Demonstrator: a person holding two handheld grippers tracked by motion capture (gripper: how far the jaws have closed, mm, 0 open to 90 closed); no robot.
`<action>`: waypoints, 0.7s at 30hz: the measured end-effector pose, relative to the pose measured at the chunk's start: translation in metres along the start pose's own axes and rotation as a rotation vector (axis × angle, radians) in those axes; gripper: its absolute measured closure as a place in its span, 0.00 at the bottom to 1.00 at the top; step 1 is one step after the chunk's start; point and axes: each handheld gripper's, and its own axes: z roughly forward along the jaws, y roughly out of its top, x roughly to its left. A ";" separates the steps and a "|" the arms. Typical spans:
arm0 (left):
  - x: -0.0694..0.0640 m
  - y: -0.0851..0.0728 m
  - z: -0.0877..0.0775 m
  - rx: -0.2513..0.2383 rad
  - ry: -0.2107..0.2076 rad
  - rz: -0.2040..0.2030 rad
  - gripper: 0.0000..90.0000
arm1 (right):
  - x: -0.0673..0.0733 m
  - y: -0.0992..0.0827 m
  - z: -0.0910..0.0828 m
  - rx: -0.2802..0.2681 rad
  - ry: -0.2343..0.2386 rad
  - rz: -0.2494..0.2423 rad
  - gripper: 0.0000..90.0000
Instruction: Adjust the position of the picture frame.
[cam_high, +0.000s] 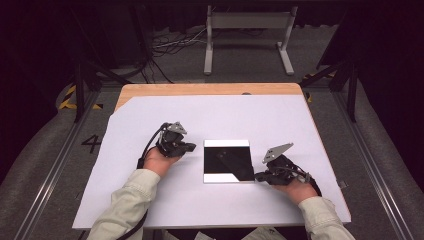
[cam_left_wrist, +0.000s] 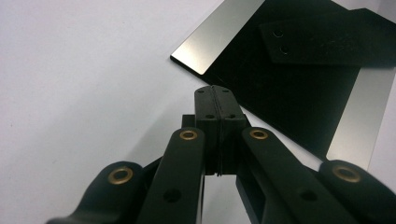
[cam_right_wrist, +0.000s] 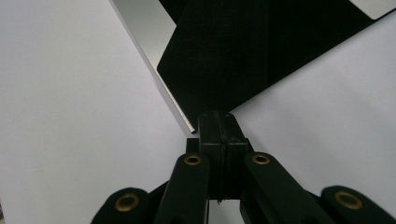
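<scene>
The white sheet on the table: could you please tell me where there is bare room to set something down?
The white sheet is bare along its far half, beyond the mirror plate, and along the near edge between the sleeves. The middle is crowded: the left gripper sits beside the plate's left edge, and the right gripper is at its near right corner.

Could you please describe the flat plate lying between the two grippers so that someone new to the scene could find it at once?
On the wooden table lies a large white sheet. Near its middle, between the left gripper and the right gripper, both shut, rests a flat, square, mirror-like plate. It is the one dark, glossy thing on the white, its shiny face reflecting black with pale strips at the edges.
</scene>
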 end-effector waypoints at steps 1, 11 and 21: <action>0.001 0.000 -0.001 -0.003 -0.005 0.000 1.00 | 0.000 0.000 -0.002 -0.004 -0.005 0.003 1.00; 0.000 -0.003 -0.011 -0.050 -0.058 0.054 0.95 | 0.000 -0.003 -0.020 -0.056 -0.023 0.007 1.00; 0.003 -0.007 -0.019 -0.064 -0.112 0.097 0.93 | -0.003 0.003 -0.036 -0.079 -0.002 -0.050 1.00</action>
